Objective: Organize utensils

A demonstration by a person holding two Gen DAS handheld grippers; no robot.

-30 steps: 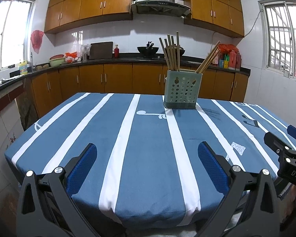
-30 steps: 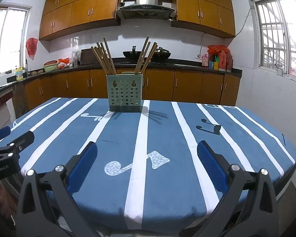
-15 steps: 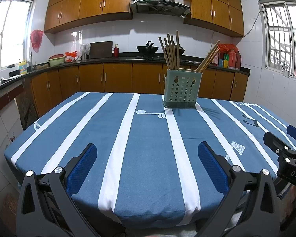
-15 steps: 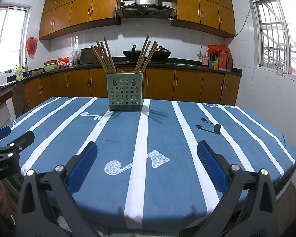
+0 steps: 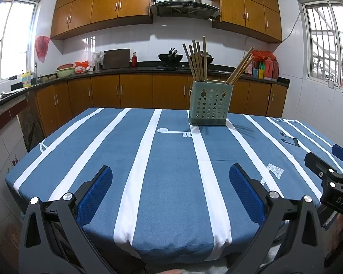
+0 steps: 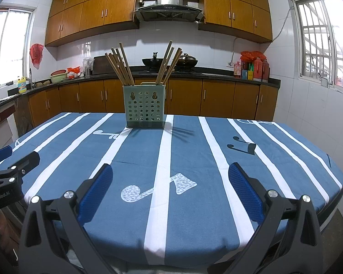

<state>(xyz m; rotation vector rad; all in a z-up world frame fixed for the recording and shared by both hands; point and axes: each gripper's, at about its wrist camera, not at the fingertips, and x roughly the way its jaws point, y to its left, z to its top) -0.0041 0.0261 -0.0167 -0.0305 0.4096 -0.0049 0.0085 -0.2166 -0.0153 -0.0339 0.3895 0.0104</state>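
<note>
**Both grippers idle at the near edge, chopsticks standing in the holder**

The left gripper (image 5: 171,183) and the right gripper (image 6: 170,182) hover side by side above the near edge of the table draped in a blue cloth with white stripes (image 5: 171,205). Each has its blue-padded fingers spread wide with nothing between them. Well away, toward the far side of the table, stands the pale green perforated plastic utensil holder (image 6: 145,106). It sits upright on the cloth, with two bunches of brown wooden chopsticks (image 6: 120,67) rising from it: one bunch leans left, the other right, apparently in separate compartments. No loose utensil shows anywhere on the cloth.

Judging from this, the sorting looks finished or not yet started; which one cannot be told. If a chopstick is to be moved, the sensible approach is to come in from above, level with the upper third of the sticks, and close on a single stick at the outer edge of a bunch. The other gripper can steady the holder's wall, since the light container may tip or slide on the cloth. Lift straight along the stick's lean to avoid dragging its neighbours.
</note>
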